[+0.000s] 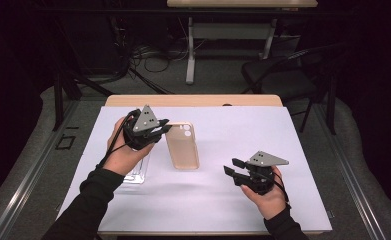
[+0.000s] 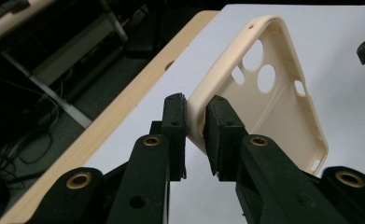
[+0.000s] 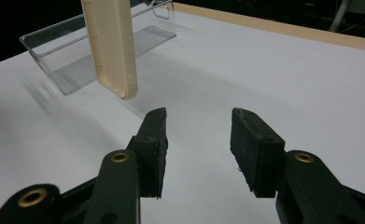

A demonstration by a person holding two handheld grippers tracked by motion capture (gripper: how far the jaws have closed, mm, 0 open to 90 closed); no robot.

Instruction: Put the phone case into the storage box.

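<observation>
A beige phone case [image 1: 183,147] with round camera holes is held up off the white sheet, its open inside facing up. My left gripper [image 1: 165,128] is shut on its long left rim near the camera end; in the left gripper view both pads [image 2: 175,121] press that rim of the case [image 2: 273,107]. My right gripper [image 1: 231,166] hovers at the right front of the table, open, jaws pointing left toward the case. In the right gripper view nothing lies between its jaws [image 3: 199,116], and the case [image 3: 112,46] hangs edge-on ahead of them.
A clear plastic tray [image 1: 135,175] lies on the white sheet [image 1: 243,125] under my left hand, seen behind the case as the tray [image 3: 77,60]. The wooden table edge [image 1: 193,100] runs along the back. A dark chair [image 1: 278,75] and cables stand beyond it.
</observation>
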